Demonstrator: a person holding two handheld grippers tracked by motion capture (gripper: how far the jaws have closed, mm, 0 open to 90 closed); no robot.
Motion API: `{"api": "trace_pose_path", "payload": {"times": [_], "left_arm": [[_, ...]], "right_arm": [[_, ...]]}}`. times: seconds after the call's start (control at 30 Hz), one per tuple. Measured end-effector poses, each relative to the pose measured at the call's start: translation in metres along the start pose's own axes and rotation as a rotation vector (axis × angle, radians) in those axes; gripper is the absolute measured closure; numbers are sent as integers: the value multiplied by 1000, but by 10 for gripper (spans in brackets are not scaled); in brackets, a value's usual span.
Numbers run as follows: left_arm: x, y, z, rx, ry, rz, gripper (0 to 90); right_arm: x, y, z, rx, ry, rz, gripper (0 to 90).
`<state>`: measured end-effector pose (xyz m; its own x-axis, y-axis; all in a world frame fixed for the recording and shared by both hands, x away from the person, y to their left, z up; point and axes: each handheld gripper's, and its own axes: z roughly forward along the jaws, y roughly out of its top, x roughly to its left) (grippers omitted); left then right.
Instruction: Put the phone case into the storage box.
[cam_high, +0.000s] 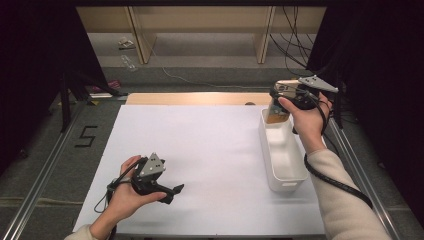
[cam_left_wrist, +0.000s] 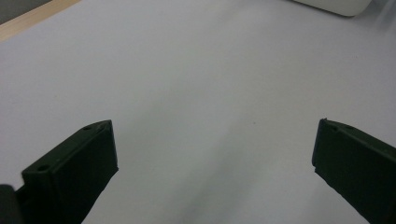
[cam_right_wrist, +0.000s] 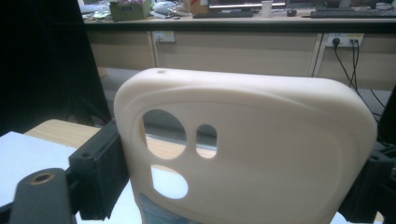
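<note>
The right gripper (cam_high: 278, 102) holds a cream phone case (cam_right_wrist: 243, 149) across its width, one black jaw pressed on each side. In the high view the case (cam_high: 276, 111) hangs up in the air above the far end of the white bin (cam_high: 287, 172), not touching it. There the hand and gripper cover most of it, so only a small tan and orange bit can be seen. In the right gripper view the bottom of the case is cut off, and a dark patch low on it is hard to make out. Through its round holes you see bits of the table.

The left gripper (cam_high: 172, 192) rests low over the white table (cam_high: 210, 150), jaws wide apart with nothing between them. A corner of the bin (cam_left_wrist: 334, 5) peeks in at the top of its view.
</note>
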<state>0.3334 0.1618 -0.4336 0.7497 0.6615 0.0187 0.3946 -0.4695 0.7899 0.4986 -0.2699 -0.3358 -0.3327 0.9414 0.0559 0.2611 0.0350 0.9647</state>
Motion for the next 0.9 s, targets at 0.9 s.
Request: {"api": "trace_pose_path", "payload": {"times": [0.9], "left_arm": [[0,0,0,1,0,1,0]], "right_arm": [[-2,3,9,9,-9,12,144]]}}
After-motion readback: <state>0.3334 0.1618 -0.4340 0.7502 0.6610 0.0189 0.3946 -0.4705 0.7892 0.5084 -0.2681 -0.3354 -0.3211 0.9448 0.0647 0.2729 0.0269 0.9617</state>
